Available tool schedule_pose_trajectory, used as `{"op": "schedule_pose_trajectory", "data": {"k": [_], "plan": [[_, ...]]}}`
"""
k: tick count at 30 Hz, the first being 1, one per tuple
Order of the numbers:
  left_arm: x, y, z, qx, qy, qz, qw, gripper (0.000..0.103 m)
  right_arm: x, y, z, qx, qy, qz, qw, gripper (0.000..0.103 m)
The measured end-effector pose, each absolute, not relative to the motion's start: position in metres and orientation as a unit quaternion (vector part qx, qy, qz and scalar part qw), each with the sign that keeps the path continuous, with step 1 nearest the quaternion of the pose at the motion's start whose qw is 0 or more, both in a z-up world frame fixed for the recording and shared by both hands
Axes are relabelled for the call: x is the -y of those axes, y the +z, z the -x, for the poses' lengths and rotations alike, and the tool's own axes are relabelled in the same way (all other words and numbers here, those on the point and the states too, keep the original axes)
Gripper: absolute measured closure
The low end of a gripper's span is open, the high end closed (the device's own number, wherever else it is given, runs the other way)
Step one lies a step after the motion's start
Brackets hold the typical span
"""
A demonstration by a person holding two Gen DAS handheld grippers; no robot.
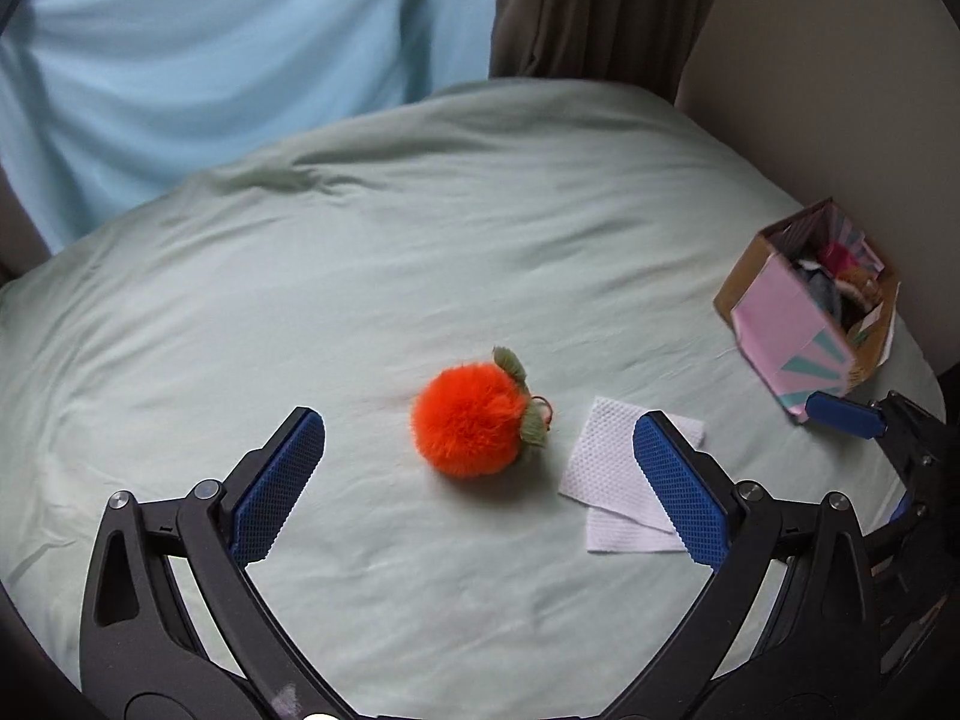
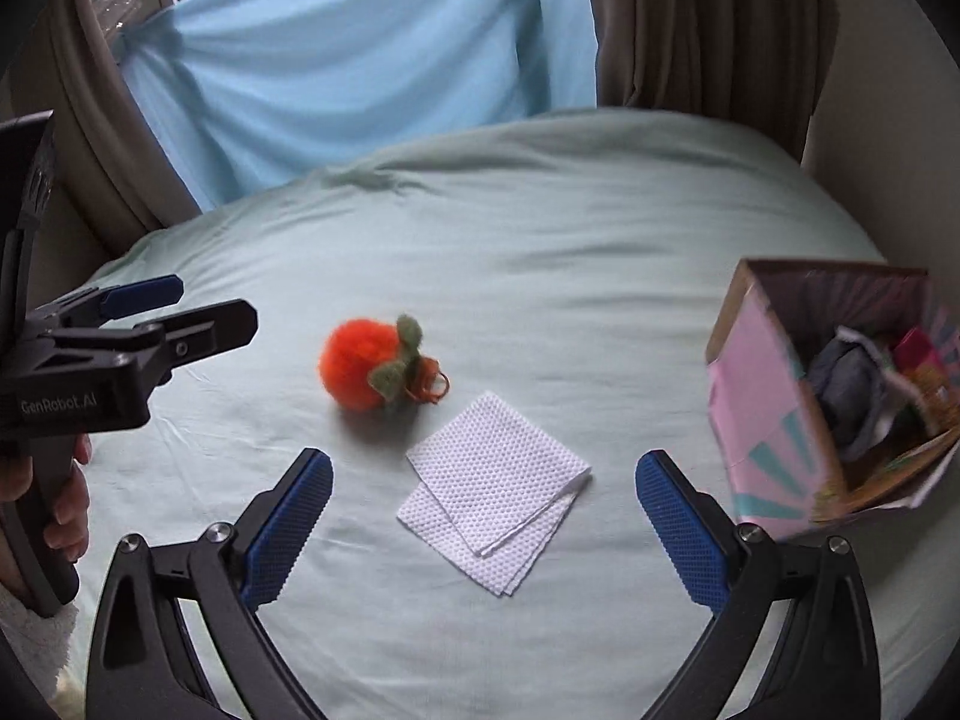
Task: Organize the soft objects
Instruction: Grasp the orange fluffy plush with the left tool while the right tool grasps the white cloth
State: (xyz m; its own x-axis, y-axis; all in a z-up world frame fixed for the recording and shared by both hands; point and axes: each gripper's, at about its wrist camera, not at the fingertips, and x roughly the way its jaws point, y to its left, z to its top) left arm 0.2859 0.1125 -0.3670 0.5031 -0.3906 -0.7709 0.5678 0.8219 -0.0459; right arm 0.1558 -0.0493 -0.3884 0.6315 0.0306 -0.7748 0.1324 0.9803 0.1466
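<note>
The fluffy orange ball point(image 1: 467, 418) sits on the green bed sheet point(image 1: 420, 252). Just beside the ball lies a white napkin point(image 2: 495, 489). The box point(image 2: 774, 420) stands farther off. Left gripper point(image 1: 480, 474) and right gripper point(image 2: 483, 525) both gape wide, holding nothing.

Bedsheet point(image 2: 540, 252) is bare over most of its width — wide free room toward the far edge and on the left. Obstacles sit mid-bed: orange pompom point(image 1: 474, 420) w/ folded paper napkin point(image 2: 495, 489) just beside it on the right, a narrow strip of sheet between them. Open box point(image 2: 774, 420) stands near the right edge by the wall, full of soft items, tilted. Left gripper point(image 1: 480, 483) and right gripper point(image 2: 483, 516) both spread wide — nothing between the fingers but sheet, pompom, napkin.
</note>
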Motion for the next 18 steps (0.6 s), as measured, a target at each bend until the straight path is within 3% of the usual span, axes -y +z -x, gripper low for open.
{"op": "schedule_pose_trajectory", "data": {"k": [13,18], "plan": [[-0.087,-0.463,-0.335,-0.428,-0.296,-0.113,0.847,0.002,0.048,-0.477,-0.192,-0.452,-0.046,-0.082,0.887,0.002],[-0.086,-0.477,-0.343,-0.443,-0.296,-0.115,0.839,0.025,0.032,-0.490,-0.199,-0.457,-0.040,-0.058,0.887,0.003]]}}
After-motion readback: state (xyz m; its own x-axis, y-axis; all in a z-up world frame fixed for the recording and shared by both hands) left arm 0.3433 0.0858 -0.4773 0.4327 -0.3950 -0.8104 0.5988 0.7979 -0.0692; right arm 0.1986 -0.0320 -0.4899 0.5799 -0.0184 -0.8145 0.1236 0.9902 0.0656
